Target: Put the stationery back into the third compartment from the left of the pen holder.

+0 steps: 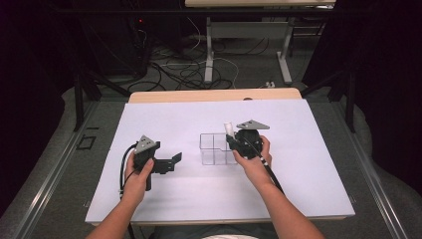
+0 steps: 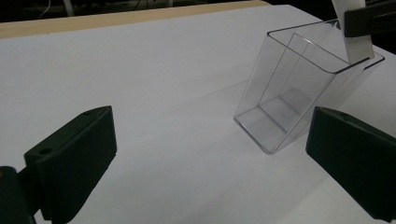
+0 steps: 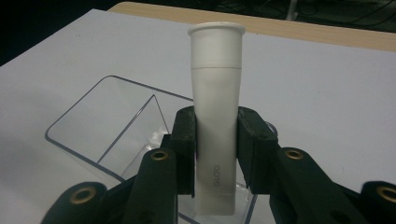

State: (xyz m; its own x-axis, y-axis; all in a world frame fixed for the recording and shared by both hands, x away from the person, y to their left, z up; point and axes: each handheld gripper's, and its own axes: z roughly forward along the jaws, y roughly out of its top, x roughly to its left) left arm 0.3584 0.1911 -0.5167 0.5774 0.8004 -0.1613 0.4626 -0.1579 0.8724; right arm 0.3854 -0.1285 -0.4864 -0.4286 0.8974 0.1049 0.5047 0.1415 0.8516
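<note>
A clear plastic container (image 1: 215,149) with inner dividers stands in the middle of the white sheet. My right gripper (image 1: 233,142) is at the container's right end, shut on a white tube (image 1: 229,128) that stands upright with its cap on top. In the right gripper view the tube (image 3: 215,107) is clamped between the pads of my right gripper (image 3: 215,154), and its flat lower end reaches down past the container's rim (image 3: 79,100). My left gripper (image 1: 175,163) rests to the left of the container, open and holding nothing. Its view looks between the wide jaws of my left gripper (image 2: 210,163) at the container (image 2: 289,93) and the tube (image 2: 356,46).
The white sheet (image 1: 303,164) covers most of the table, with a strip of wooden tabletop (image 1: 214,94) at the far edge. Beyond it, cables (image 1: 184,69) lie on the floor around the legs of another desk (image 1: 209,55).
</note>
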